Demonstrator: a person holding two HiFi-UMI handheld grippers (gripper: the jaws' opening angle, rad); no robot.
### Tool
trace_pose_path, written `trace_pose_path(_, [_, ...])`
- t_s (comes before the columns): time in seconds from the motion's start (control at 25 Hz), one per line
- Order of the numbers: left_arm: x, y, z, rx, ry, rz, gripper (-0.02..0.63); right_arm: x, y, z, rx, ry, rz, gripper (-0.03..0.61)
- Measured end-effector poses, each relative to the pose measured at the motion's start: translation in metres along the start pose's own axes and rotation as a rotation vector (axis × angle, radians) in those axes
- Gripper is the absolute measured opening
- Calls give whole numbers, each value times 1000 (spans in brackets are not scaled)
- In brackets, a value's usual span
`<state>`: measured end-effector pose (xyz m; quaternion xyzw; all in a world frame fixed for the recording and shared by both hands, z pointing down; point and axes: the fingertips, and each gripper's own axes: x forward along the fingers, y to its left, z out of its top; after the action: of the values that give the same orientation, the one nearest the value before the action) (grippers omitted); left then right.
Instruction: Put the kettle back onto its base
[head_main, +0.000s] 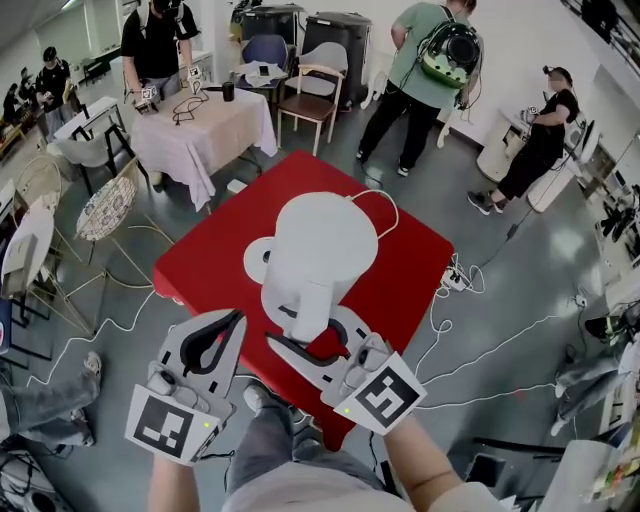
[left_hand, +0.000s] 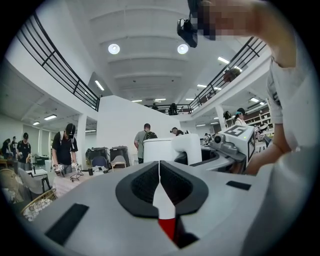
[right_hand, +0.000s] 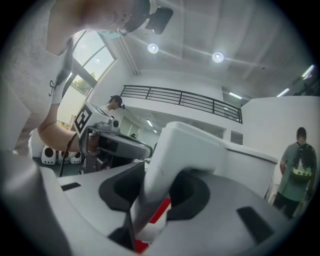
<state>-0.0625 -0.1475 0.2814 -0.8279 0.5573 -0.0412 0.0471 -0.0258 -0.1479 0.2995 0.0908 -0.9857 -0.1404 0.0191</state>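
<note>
Right tongs (head_main: 315, 345) pinch the kettle (head_main: 325, 240) by its handle (head_main: 305, 300), left tongs (head_main: 215, 340) closed empty — it may swing and miss the base (head_main: 257, 262)

No words or numbers can be read; the cube (head_main: 172, 425) on the left gripper (head_main: 236, 322) and the one on the right gripper (head_main: 305, 335) show only black-and-white square patterns.

White kettle (head_main: 325, 240), white base (head_main: 257, 262), red table (head_main: 410, 270), grey left gripper (head_main: 232, 324), grey right gripper (head_main: 305, 337), black-and-white marker cube (head_main: 385, 395)
</note>
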Motion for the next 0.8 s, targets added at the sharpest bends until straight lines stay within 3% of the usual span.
trace_pose_path(0.48, [41, 80, -37, -46, 9, -7, 14, 85, -56, -67, -3, 77, -9, 133])
trace_pose_path(0.8, [58, 106, -72, -71, 32, -5, 14, 121, -71, -112, -5, 88, 0, 133])
